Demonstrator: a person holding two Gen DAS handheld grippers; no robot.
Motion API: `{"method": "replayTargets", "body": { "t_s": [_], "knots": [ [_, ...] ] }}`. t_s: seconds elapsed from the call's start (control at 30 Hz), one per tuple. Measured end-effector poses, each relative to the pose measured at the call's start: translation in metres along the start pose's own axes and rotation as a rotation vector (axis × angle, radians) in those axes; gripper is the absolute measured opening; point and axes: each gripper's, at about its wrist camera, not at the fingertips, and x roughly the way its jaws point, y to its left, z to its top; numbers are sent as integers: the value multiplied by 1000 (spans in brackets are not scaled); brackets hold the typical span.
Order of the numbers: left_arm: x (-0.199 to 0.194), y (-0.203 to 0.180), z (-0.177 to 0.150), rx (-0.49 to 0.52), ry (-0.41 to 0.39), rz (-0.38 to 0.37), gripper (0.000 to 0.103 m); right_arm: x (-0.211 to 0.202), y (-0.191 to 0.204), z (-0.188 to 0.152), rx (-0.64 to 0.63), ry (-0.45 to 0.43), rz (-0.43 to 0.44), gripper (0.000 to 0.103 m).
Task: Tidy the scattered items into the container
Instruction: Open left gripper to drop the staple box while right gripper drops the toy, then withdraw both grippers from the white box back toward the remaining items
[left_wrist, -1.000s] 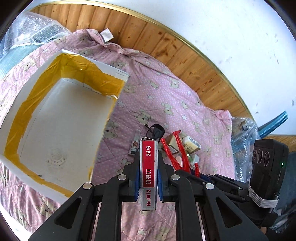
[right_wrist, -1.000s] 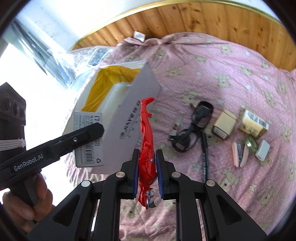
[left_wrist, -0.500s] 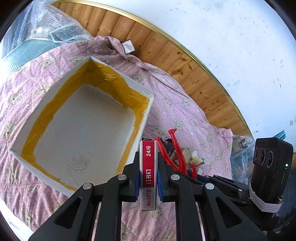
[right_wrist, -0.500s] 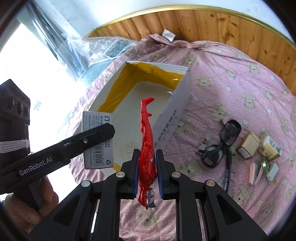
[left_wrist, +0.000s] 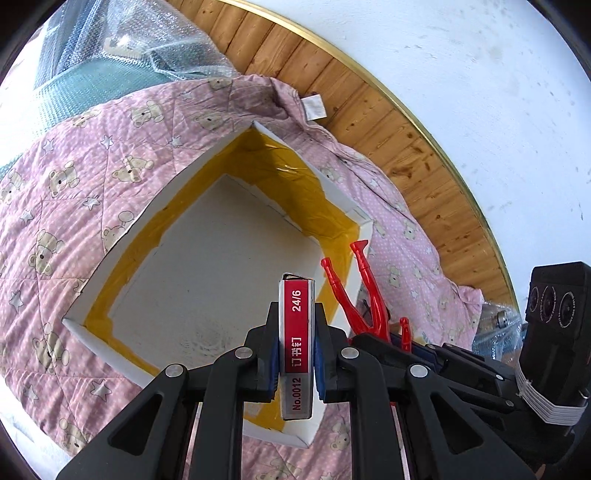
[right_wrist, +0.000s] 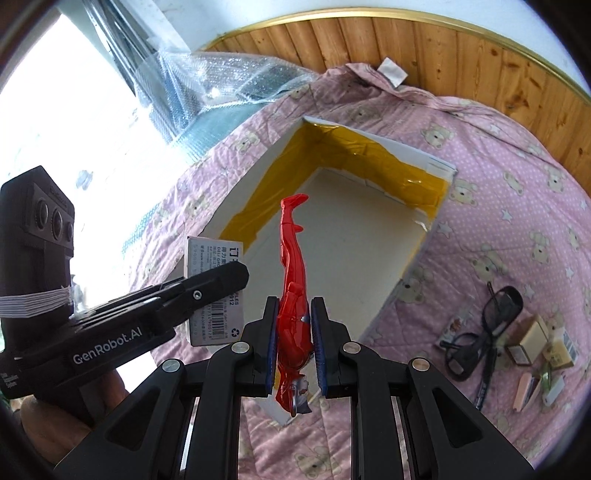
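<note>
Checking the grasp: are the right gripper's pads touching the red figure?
Touching. Right wrist view shows both pads pressed against the red figure.

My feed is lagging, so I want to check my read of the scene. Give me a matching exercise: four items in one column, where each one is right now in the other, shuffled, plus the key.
Items:
1. staple box
2. red figure
3. black glasses
4. white box

Places or states:
A. lying on the pink quilt, beside small packets
B. clamped in the right tool
C. open, nothing inside, yellow tape along its inner walls
D. clamped in the left tool

Pairs: 1-D, 2-B, 3-A, 4-C
</note>
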Motion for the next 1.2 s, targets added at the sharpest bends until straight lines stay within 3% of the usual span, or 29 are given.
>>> {"method": "replayTargets", "body": {
  "t_s": [0.37,0.4,0.43,0.47,0.5,0.8,1.2],
  "knots": [
    [26,19,22,-31,24,63,17,35,0,30,-35,37,-39,20],
    [32,21,24,-30,37,79,25,40,-2,32,-37,42,-52,20],
    [41,24,25,-33,61,108,34,45,-5,33,-32,52,-66,30],
    [46,28,25,-46,79,142,50,50,-9,34,-27,62,-80,36],
    [51,33,26,-65,92,163,53,55,-12,35,-22,71,-92,37],
    [57,34,24,-81,129,144,53,57,-20,31,-11,86,-78,38],
    [31,34,13,-90,90,175,53,35,-12,17,5,62,-58,40]
  ]
}}
